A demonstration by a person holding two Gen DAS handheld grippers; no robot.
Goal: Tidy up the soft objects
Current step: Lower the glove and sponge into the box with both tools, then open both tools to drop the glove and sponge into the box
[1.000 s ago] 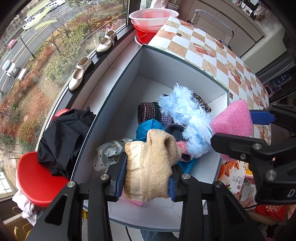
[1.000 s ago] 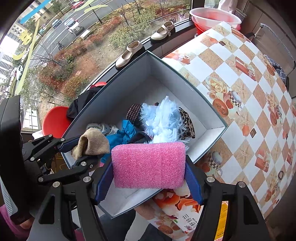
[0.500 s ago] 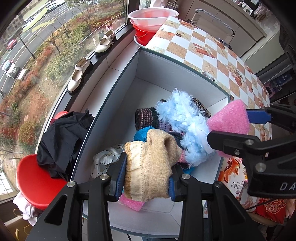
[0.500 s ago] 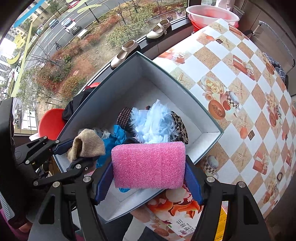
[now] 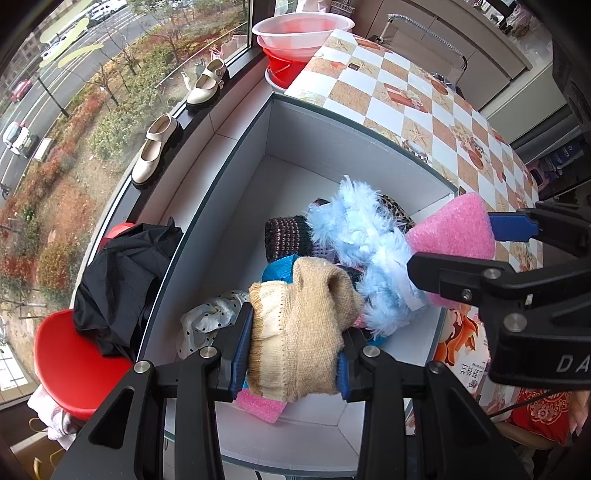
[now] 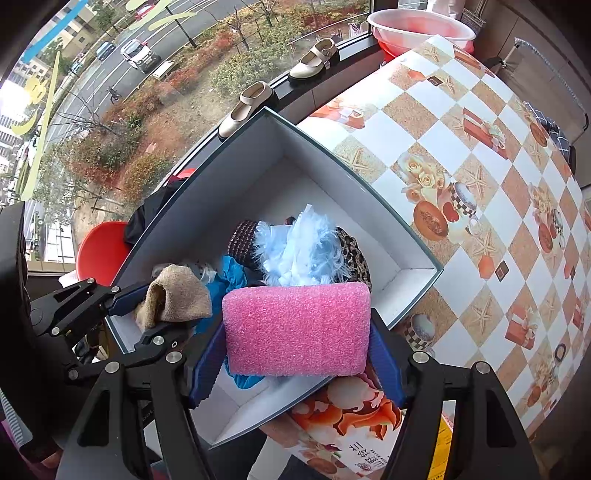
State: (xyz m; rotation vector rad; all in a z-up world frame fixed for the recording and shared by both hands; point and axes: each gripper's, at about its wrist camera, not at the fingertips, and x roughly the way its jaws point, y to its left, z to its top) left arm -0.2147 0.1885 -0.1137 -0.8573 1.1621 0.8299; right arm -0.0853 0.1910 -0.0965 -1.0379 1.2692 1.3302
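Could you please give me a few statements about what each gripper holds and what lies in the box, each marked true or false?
1. The left gripper is clamped on a tan knit sock. True.
2. The right gripper holds a blue feathery item. False: it holds a pink foam block.
3. The grey box is empty. False: soft items lie inside.
4. Two cream shoes sit on the window sill. True.

Box (image 5: 236,177) on table (image 5: 406,99), beneath both grippers. Left gripper (image 5: 291,354) clamps sock (image 5: 299,328); right gripper (image 6: 295,354) clamps sponge (image 6: 295,328), to the sock's right. In the box beyond the fingertips: feathery piece (image 5: 362,240), knit item (image 5: 286,236). 2 shoes (image 5: 155,151) on the sill left of the box. Basins (image 5: 299,33) beyond its far end.
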